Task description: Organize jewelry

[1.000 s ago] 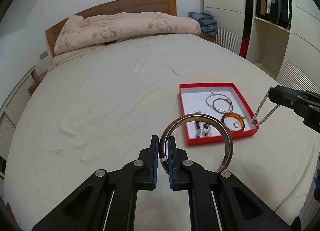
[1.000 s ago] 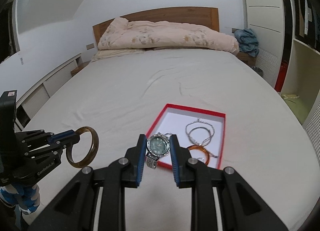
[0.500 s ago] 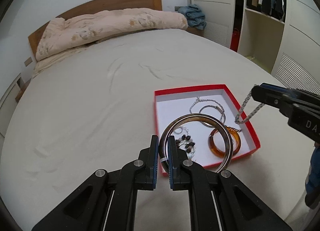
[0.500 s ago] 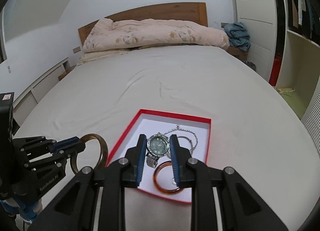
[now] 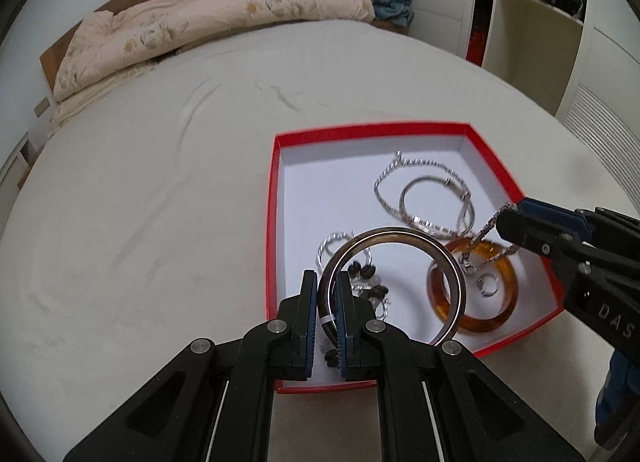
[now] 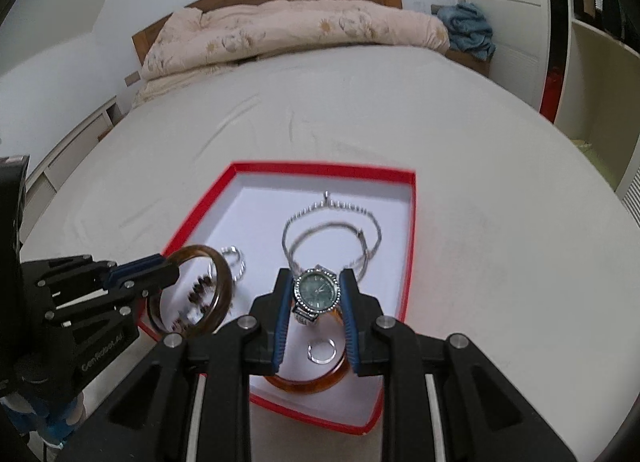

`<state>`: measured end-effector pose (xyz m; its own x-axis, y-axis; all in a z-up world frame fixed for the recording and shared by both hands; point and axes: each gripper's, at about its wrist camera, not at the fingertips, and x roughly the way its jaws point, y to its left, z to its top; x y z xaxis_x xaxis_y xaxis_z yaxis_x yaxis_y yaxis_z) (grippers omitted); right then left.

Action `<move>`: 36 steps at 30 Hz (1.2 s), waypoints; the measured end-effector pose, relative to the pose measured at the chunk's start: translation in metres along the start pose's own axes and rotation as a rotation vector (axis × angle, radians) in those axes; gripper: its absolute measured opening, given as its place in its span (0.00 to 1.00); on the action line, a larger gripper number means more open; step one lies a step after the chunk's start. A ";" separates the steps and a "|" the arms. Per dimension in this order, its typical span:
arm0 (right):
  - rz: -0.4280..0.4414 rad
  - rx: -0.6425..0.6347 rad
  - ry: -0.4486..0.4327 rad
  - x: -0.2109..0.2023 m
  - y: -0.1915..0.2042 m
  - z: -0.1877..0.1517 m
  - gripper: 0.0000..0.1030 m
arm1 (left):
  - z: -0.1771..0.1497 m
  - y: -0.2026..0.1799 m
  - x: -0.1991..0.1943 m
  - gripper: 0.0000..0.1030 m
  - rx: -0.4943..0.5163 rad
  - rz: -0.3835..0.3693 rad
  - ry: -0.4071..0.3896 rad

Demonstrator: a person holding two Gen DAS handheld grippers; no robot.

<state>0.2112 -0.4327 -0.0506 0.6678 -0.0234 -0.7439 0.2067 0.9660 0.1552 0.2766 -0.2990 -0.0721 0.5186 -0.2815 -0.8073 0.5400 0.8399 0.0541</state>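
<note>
Both of my grippers have come in over the red box (image 5: 273, 221) since a second ago — it was ahead and off to the side then, and now its open white floor lies right under my fingers. On the left, my left gripper (image 5: 327, 316) stays clenched on the dark bangle (image 5: 394, 274), pinching the band at its lower left so the hoop stands upright above the near left part of the box, over the beaded piece (image 5: 370, 284) lying there. Further right on the floor lie the silver chains (image 5: 424, 197), and nearer me the amber bangle (image 5: 472, 288) with a small ring (image 5: 489, 285) inside its circle. On the right, my right gripper (image 6: 316, 302) grips the green-faced watch (image 6: 317, 290) by its case, the metal strap dangling down towards the amber bangle. I judge this means the carrying is nearly finished — both pieces hang over the box, so what's left is to lower and let go. I'd set the watch down in bare white floor if I can, since the strap could tangle with the chains
</note>
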 end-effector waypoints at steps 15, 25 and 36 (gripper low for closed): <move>-0.001 -0.026 0.089 0.012 0.000 -0.031 0.22 | -0.012 0.000 0.019 0.10 -0.029 0.023 0.048; -0.029 -0.033 0.109 0.003 0.001 -0.033 0.23 | -0.014 0.001 0.013 0.18 -0.046 0.013 0.060; -0.046 -0.023 0.080 -0.031 0.006 -0.028 0.33 | -0.014 0.006 -0.030 0.40 -0.075 0.028 0.004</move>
<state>0.1717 -0.4190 -0.0453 0.5990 -0.0480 -0.7993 0.2183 0.9702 0.1053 0.2552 -0.2790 -0.0559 0.5303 -0.2560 -0.8083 0.4741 0.8799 0.0323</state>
